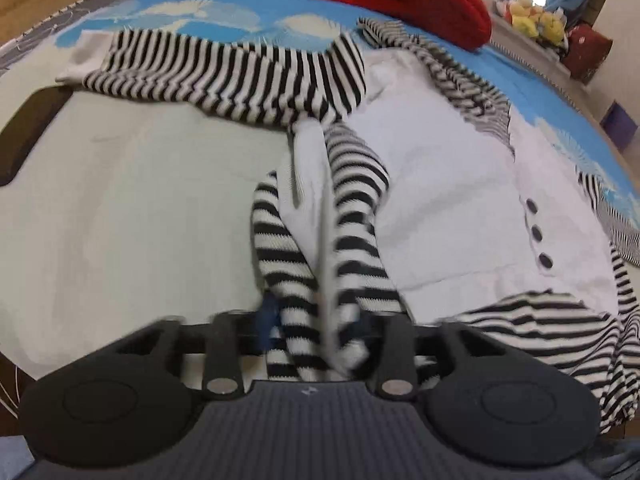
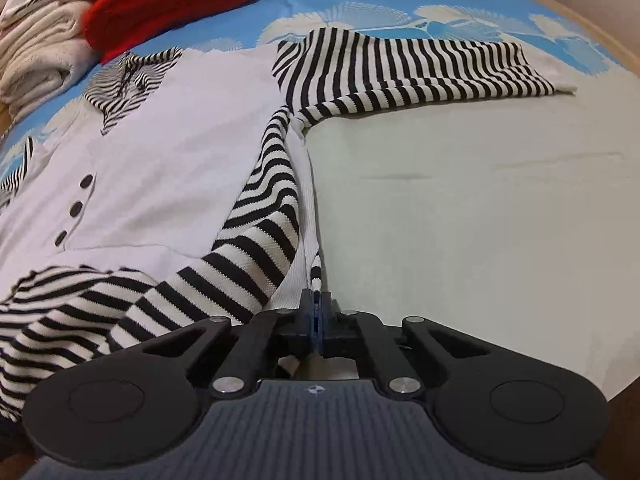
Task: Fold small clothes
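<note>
- Striped garment: spread on bed, hem edge lifted.
- Right tool: pinching hem; thin bite may slip.
- Left tool: spread around bunched stripes; fold may sag unevenly.

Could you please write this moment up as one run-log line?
task: fold small clothes | right gripper: shut on striped garment edge | left gripper: fingers apart, striped fabric between | surface: bed sheet

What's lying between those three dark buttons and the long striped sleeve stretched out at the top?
Only the garment's plain white front panel, smooth and bare, between the buttons and the striped sleeve; the right wrist view shows it best.
</note>
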### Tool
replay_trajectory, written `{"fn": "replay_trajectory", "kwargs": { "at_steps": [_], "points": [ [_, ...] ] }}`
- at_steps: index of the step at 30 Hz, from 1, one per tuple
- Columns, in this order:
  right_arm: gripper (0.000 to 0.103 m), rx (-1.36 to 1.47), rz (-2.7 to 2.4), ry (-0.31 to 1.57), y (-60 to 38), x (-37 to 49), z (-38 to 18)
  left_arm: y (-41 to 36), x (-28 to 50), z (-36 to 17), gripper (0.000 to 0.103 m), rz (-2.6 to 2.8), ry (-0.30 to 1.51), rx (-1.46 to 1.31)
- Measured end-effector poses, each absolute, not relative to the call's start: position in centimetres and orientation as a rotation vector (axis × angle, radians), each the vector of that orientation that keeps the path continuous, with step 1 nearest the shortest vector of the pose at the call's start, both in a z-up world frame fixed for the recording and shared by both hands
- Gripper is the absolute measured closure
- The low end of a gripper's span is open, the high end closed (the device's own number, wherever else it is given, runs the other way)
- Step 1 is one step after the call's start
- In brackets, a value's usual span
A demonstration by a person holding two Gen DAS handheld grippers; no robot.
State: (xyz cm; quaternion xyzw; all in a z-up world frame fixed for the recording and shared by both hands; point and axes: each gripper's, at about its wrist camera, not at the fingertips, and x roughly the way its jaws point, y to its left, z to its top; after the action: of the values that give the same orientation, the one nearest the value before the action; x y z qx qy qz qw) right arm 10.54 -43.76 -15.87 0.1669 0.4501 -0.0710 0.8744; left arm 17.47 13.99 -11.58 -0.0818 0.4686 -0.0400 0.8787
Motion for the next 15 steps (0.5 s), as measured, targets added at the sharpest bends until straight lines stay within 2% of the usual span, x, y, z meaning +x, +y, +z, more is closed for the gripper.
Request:
{"fn": "replay_trajectory", "kwargs": {
  "at_steps": [1,2,3,5,6,8,15],
  "points": [
    [0.097,0.372,-0.164,0.926,-44.1,10.5,-15.7,14.2,17.5,-11.1,0.032,-0.076,0.956,-0.179],
    [0.089,0.399,-0.182,0.907,-44.5,10.3,-15.4,14.4,17.8,-10.6,0.022,-0.068,0.941,-0.188],
    [0.084,0.425,-0.195,0.877,-44.9,10.1,-15.0,14.8,18.2,-10.1,0.02,-0.057,0.919,-0.206],
    [0.066,0.47,-0.232,0.791,-45.7,9.6,-13.9,15.6,19.6,-9.0,0.019,-0.042,0.887,-0.254],
    [0.062,0.477,-0.253,0.754,-46.0,9.5,-13.3,16.1,20.4,-8.4,0.019,-0.031,0.867,-0.284],
    [0.059,0.455,-0.263,0.698,-46.2,10.0,-12.2,16.6,22.3,-7.5,0.019,-0.024,0.834,-0.311],
    [0.059,0.449,-0.209,0.686,-46.7,17.0,-9.7,16.1,31.1,-5.2,0.018,-0.014,0.757,-0.145]
  ]
}}
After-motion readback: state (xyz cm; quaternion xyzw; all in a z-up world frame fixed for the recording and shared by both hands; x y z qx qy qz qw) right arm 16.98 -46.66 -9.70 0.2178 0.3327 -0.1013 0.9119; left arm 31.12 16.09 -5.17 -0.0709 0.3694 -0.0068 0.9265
